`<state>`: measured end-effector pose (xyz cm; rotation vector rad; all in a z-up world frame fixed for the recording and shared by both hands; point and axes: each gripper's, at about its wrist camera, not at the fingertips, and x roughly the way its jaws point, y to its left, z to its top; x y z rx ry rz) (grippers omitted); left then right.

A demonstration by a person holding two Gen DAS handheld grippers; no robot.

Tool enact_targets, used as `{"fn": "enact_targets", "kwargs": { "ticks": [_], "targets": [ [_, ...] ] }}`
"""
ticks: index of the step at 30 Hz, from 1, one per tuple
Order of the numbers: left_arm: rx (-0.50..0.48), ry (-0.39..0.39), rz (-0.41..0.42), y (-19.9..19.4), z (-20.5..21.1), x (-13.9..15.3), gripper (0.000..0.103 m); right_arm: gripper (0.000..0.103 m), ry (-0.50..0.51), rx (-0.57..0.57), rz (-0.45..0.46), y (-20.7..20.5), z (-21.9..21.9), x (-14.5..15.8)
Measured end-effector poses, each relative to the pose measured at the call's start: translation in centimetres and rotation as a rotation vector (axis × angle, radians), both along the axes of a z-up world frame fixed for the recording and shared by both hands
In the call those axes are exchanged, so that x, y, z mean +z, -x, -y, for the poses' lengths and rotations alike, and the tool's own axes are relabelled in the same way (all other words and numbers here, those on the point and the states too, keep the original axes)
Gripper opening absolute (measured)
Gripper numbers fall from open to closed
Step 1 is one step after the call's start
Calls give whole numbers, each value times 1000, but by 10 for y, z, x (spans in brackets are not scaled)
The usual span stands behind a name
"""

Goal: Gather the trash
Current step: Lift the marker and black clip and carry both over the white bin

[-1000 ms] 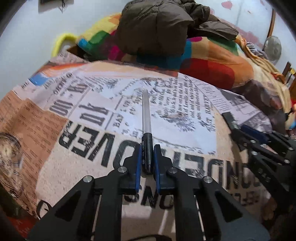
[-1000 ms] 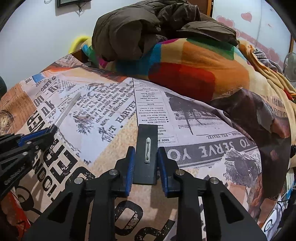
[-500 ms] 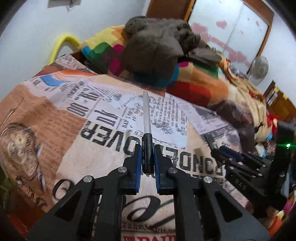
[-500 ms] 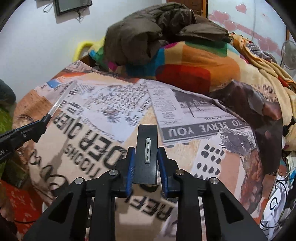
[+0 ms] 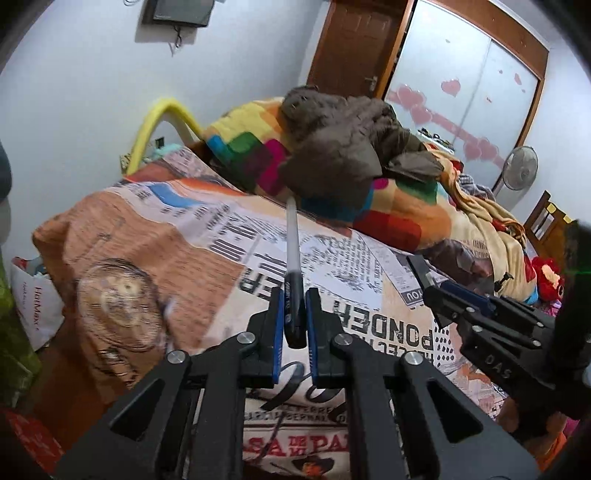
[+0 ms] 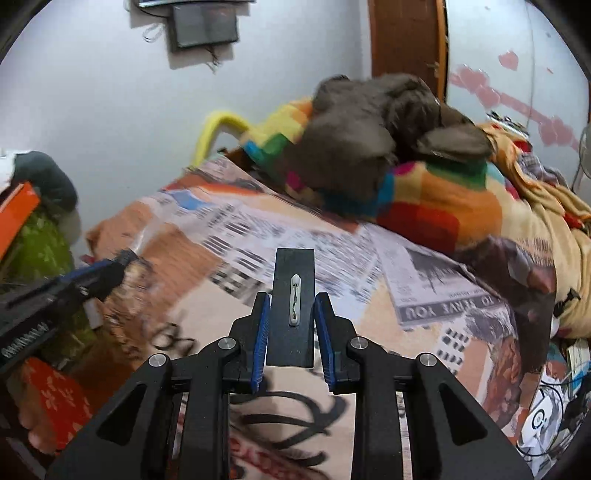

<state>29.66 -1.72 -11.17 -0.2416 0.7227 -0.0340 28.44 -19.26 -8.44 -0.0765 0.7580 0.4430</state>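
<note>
- Left wrist view: the left gripper [image 5: 294, 317] has its jaws pinching the dark capped end of a pen [image 5: 293, 258]. The pale barrel sticks straight out ahead, clear of the bed [image 5: 155, 236] below.
- The bed is covered by a sheet printed like newspaper, with a patchwork blanket [image 5: 391, 206] in bright squares farther back and a brown jacket [image 5: 343, 147] heaped on it.
- At the right edge of this view the right gripper [image 5: 436, 291] reaches in, and a flat dark piece shows at its tip.
- Behind the bed stand a wooden door [image 5: 351, 44], a wardrobe [image 5: 469, 92] with pink heart stickers and a fan [image 5: 521, 168].
- Right wrist view: the right gripper [image 6: 291, 328] holds a flat black card [image 6: 293, 306] with a small white clip on its face — the blue pads press on its two long edges, and it hangs above the sheet, touching nothing else.
- The left gripper [image 6: 107, 273] shows blurred at the left edge; the pen cannot be made out there.
- The jacket [image 6: 369, 129] and the blanket [image 6: 443, 199] lie beyond, and a dark box [image 6: 205, 24] with loose wires is fixed to the wall.
</note>
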Motion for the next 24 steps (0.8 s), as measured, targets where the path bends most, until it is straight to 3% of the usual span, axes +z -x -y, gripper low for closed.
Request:
{"fn": "enact_targets", "kwargs": {
  "ticks": [4, 12, 18, 24],
  "targets": [
    [28, -16, 15, 26, -21, 13, 9, 23, -33, 52, 27, 22, -24, 21],
    [70, -38, 36, 76, -59, 24, 9, 23, -82, 155, 25, 60, -68, 33],
    [125, -107, 26, 120, -97, 18, 9, 23, -86, 246, -10, 84, -109, 23],
    [199, -82, -27, 155, -140, -4, 9, 23, -95, 313, -94, 103, -144, -2]
  ]
}}
